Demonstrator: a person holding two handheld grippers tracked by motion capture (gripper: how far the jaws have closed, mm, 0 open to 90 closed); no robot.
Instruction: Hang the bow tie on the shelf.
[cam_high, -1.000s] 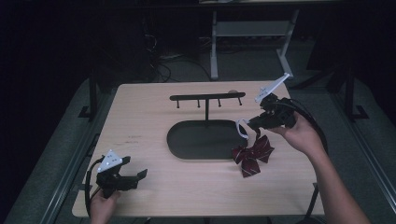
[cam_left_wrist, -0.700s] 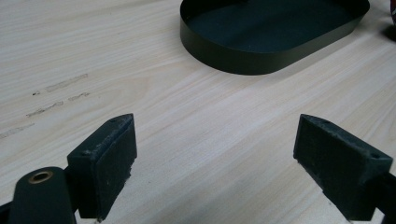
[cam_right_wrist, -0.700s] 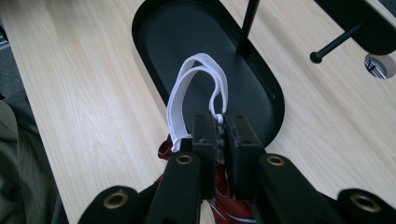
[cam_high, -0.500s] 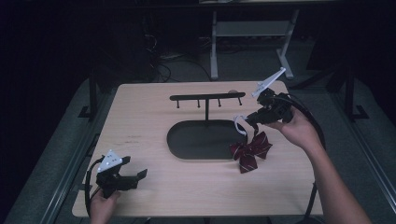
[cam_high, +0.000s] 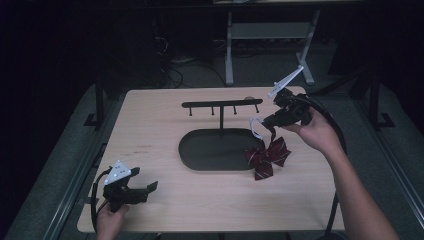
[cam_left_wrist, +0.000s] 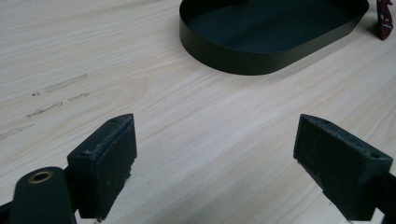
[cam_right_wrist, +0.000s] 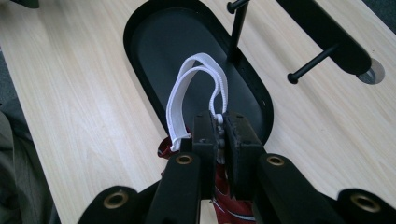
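Jaws of the left gripper (cam_high: 134, 189) stand spread wide over the near-left corner of the wooden table (cam_high: 150, 130). At mid-table sits a black oval tray (cam_high: 215, 150) with a pegged hanger bar (cam_high: 221, 104) rising from it. By the tray's right end, the right gripper (cam_high: 264, 121) pinches the white elastic strap (cam_right_wrist: 196, 88) of a dark red striped bow tie (cam_high: 266, 157), which hangs touching the table.
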